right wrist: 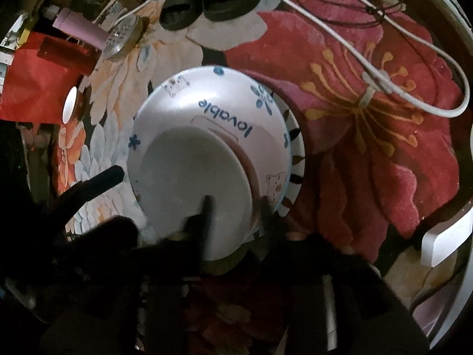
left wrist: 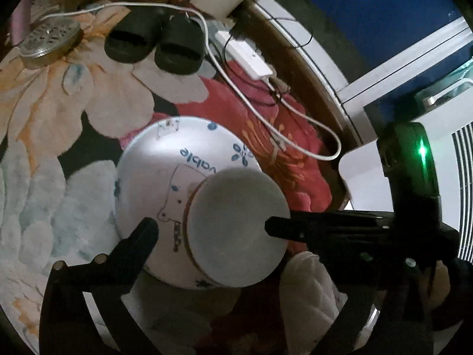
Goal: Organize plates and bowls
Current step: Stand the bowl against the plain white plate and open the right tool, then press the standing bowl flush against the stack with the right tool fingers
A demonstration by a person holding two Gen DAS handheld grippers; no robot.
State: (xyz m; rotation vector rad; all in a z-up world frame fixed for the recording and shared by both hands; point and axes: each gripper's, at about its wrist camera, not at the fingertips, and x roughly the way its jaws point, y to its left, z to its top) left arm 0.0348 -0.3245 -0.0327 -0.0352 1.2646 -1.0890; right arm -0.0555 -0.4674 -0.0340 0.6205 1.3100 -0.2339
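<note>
- Left gripper (left wrist: 233,251) hangs over the stack with its jaws spread as wide as they go and nothing in them. One finger (left wrist: 145,233) lies over the wall of the larger bowl; the other is hidden behind the right gripper's body.
- Right gripper (right wrist: 236,207) points steeply down with its jaws about half open. One blurred finger (right wrist: 207,207) crosses the base of the small bowl and the other stands just outside its brown edge. They straddle that edge, but I see no pinch on it, so the bowl looks let go.
- Small bowl (left wrist: 236,222), white with a brownish wall, sits upside down on top, off-centre toward the grippers, probably just as it was set down.
- Beneath it the "lovable" bowl (right wrist: 207,100), white with blue flowers and small bears, is also inverted, so the smaller one caps it and the pile stays low and steady.
- Under both, a plate (right wrist: 297,159) with dark strokes on its rim shows only as a crescent on one side; widest at the bottom seems the ordering idea.
- Everything rests on a floral rug (left wrist: 44,118), not a table.
- Farther off lie black slippers (left wrist: 153,38), a power strip (left wrist: 248,56) with a looping white cable (left wrist: 295,118), and a perforated metal lid (left wrist: 50,38), all well apart from the stack.
</note>
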